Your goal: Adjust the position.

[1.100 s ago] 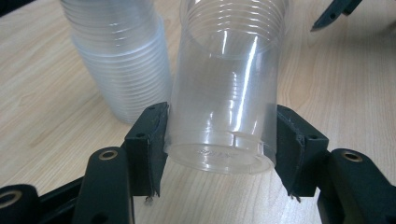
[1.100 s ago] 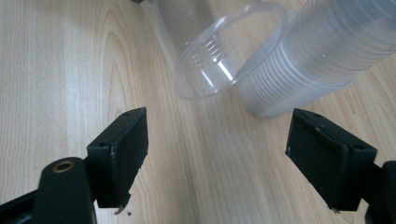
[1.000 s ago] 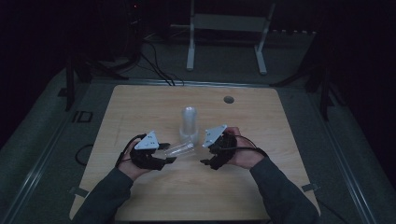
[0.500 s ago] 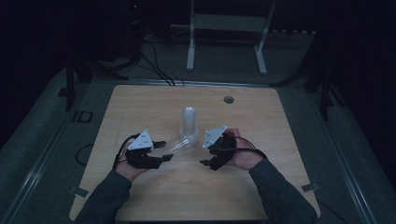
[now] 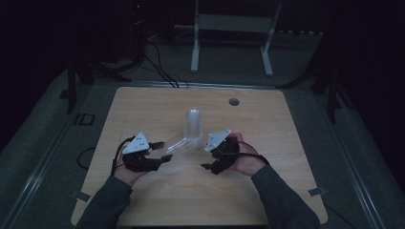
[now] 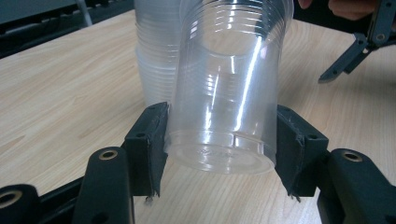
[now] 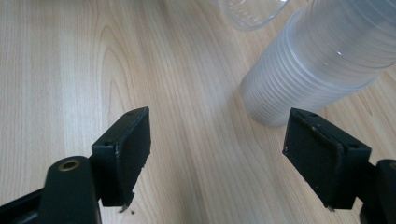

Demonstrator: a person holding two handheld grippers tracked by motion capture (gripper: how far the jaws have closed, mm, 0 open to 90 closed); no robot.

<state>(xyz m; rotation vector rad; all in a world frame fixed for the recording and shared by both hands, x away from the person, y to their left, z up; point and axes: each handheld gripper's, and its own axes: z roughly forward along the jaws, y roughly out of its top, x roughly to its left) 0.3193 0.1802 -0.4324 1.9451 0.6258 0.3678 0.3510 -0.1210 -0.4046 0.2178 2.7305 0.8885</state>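
So the single clear plastic cup (image 6: 224, 88) is clamped near its base between the left gripper (image 6: 219, 140) jaws, lying on its side just off the worktop (image 5: 267, 191). In the high view that cup (image 5: 175, 143) has its long axis running from the left gripper (image 5: 165, 155) up toward about 2 o'clock, mouth end pointing at the foot of the stack of clear cups (image 5: 193, 128), which stands upside down near the middle of the board. Mouth and stack look like they're touching or very nearly so, hard to call in this dim light.

The right gripper (image 5: 208, 167) sits at roughly 4 o'clock from the stack, and its jaws have just been closing a bit, but there's nothing between them: in the right gripper view the pads (image 7: 128, 149) are still spread fairly wide over bare wood. From those jaws the stack (image 7: 313, 60) lies at about 1 o'clock, with the loose cup's rim (image 7: 252, 11) peeking in at 12. So the right hand is the nearer one to the stack, the left already owns the single cup.

The left gripper view gives the real grip detail, pads squeezing the cup wall, plus the right gripper's jaw tips at 2 o'clock. The high view gives you the layout: the small round hole (image 5: 233, 101) in the worktop past the stack, and a white frame (image 5: 234, 28) on the floor beyond.
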